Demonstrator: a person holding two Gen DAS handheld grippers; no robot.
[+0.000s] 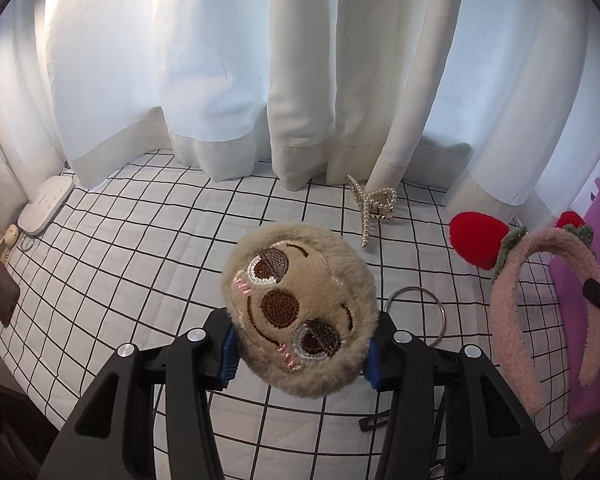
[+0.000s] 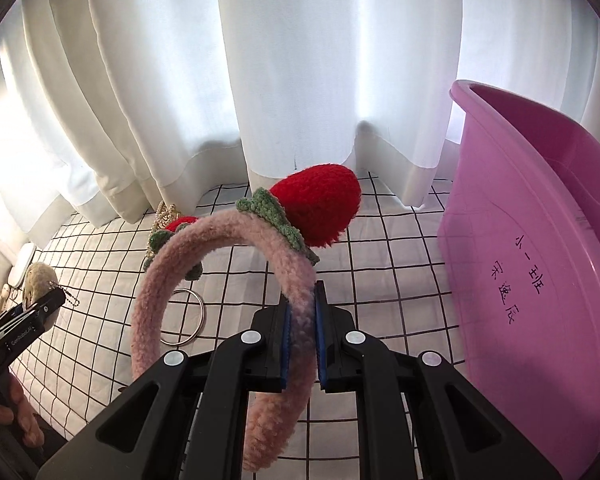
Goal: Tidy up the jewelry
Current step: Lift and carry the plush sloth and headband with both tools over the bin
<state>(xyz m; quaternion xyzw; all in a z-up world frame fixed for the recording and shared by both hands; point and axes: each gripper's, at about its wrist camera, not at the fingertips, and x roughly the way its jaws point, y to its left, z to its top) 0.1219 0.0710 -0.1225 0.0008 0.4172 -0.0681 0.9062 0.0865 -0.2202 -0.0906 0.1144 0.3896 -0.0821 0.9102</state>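
- Left gripper [image 1: 299,354]: closed on the plush face charm [image 1: 299,307], a blue pad pressed into each furry side; charm lifted off the checked cloth [image 1: 140,248].
- Right gripper [image 2: 302,334]: clamped on one leg of the pink strawberry headband [image 2: 220,256], held upright just left of the purple bin [image 2: 540,264].
- Landmark is the bin. Headband is nearest it, apart from its wall. Charm hangs well to the bin's left.
- On the cloth left of the bin: metal ring [image 1: 416,314], and farther back, by the white curtain [image 1: 220,80], a pearl hair claw [image 1: 374,206]. Neither gripped.
- Judged step: carrying both held items toward the bin.
- Risk: headband's free leg hangs low beside the ring; a sideways swing could snag or drag it.
- Risk: the fur is squashy and slick; the charm may rotate or squeeze out if tilted fast.
- Risk: bin looks light, with a tall wall; the wide headband could catch the rim and tip it.
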